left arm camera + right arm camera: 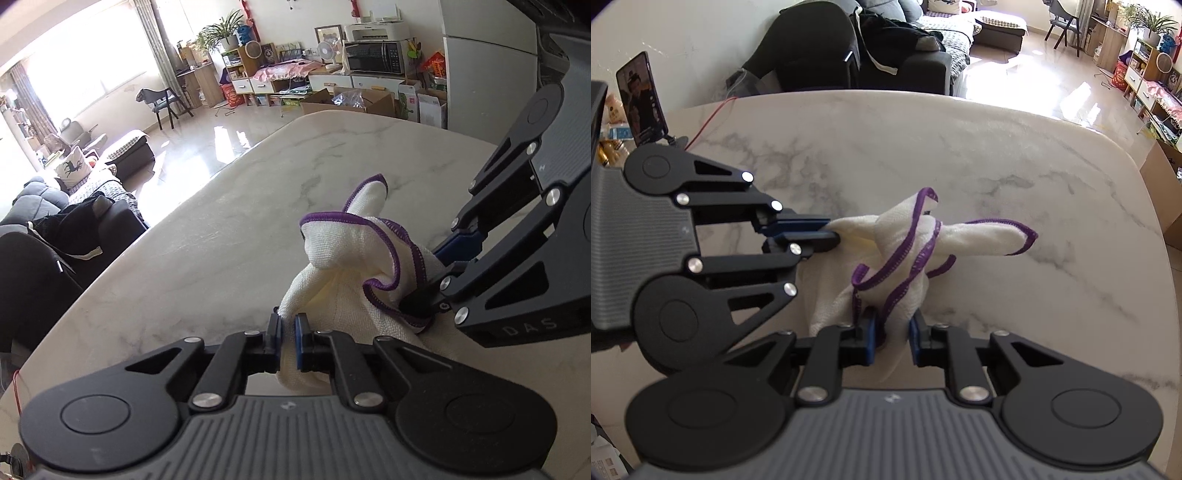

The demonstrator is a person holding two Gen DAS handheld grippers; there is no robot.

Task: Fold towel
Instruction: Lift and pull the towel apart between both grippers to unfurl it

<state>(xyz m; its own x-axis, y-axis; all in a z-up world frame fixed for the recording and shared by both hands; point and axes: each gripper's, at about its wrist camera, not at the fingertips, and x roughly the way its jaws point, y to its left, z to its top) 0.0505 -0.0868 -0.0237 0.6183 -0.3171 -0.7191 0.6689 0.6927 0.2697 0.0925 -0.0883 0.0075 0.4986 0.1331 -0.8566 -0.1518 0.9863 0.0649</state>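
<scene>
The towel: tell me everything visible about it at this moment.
The towel is a small cream terry cloth with purple stitched edging, bunched into a crumpled peak on the white marble table. One corner sticks out free. The left gripper pinches one side and the right gripper clamps a fold with edging; both are shut on it.

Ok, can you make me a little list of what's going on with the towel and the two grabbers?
towel: cream with purple edging, bunched up, not folded yet
table: white marble, towel lies on it
left gripper: shut on a pinch of towel
right gripper: shut on another part of towel
grippers: close together, pointing down at the towel from different sides
phone: propped upright at the table's far edge, screen lit
</scene>
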